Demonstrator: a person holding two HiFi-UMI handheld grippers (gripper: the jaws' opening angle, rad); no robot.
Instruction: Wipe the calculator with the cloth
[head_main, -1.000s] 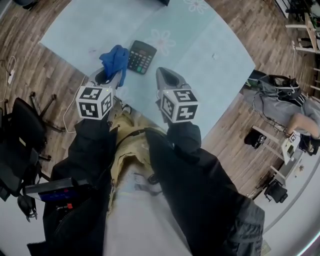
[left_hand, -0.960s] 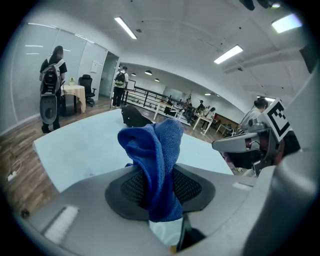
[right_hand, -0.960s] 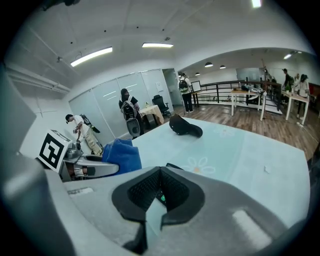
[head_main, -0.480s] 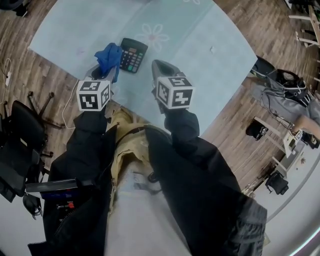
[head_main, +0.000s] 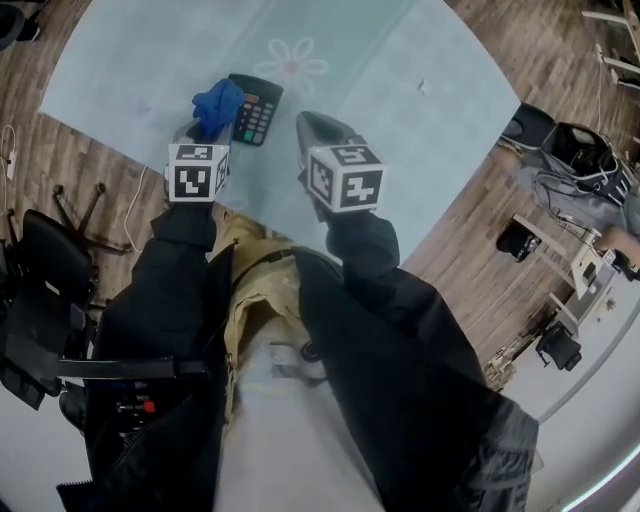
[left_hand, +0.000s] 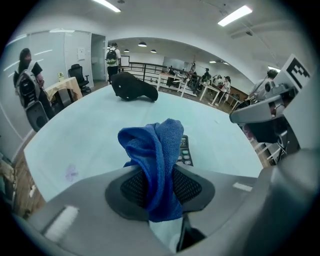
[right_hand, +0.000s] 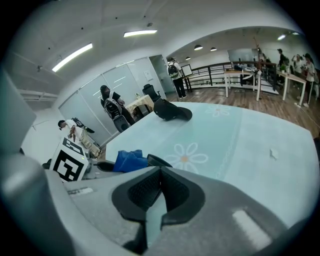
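A black calculator (head_main: 254, 107) lies on the pale blue table (head_main: 400, 120) near its front edge. My left gripper (head_main: 207, 128) is shut on a blue cloth (head_main: 217, 104), which stands bunched up between the jaws just left of the calculator. In the left gripper view the blue cloth (left_hand: 157, 160) fills the jaws of the left gripper (left_hand: 159, 187) and hides most of the calculator (left_hand: 184, 151). My right gripper (head_main: 318, 135) hovers to the right of the calculator, shut with nothing in it. The right gripper view shows the right gripper (right_hand: 159, 191), the cloth (right_hand: 129, 161) and the calculator's edge (right_hand: 159, 161).
A dark bag (left_hand: 133, 88) lies at the table's far side. A white flower print (head_main: 291, 58) marks the tabletop beyond the calculator. A black office chair (head_main: 45, 290) stands on the wooden floor at the left. People stand at the desks in the background (right_hand: 110, 107).
Both grippers have moved forward toward the calculator. The left gripper carried the blue cloth up beside the calculator's left edge.
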